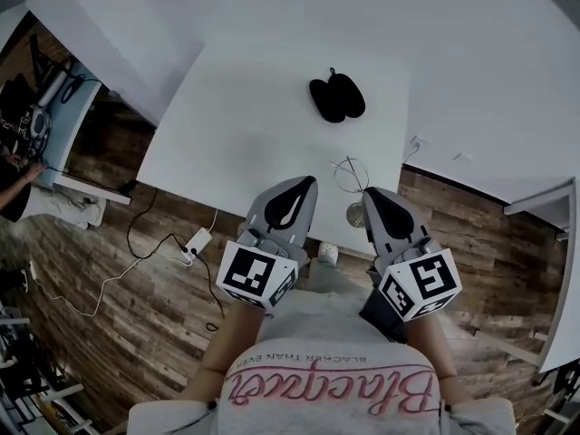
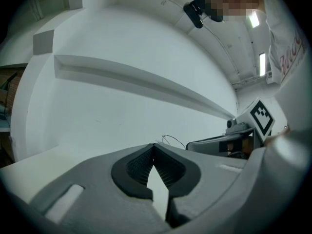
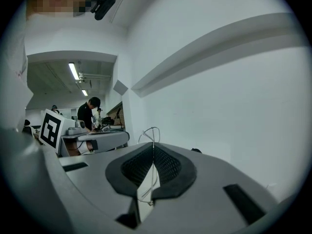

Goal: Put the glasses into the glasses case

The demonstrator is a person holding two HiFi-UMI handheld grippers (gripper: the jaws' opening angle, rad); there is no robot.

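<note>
Right gripper (image 3: 153, 146) pinches only a thin wire of the glasses (image 1: 349, 174) by the table's (image 1: 236, 139) near edge, left gripper (image 2: 154, 155) is clamped on nothing, so they could slip or twist before reaching the case (image 1: 336, 97) farther off.

Your glasses (image 1: 349, 176) are thin bare wire, metal by the look, faintly shiny. The right gripper (image 3: 153, 146) pinches that wire between ribbed, matt black pads (image 3: 171, 167). Its shell is smooth matt grey plastic, and the left gripper (image 2: 154, 149) is the same. At twelve o'clock from the glasses, the glasses case (image 1: 336, 96) is black with a dull sheen. The table (image 1: 245, 134) is smooth matt white. At seven o'clock, the floor (image 1: 118, 306) shows wood-grain planks. Your shirt (image 1: 335, 333) is grey cloth.
</note>
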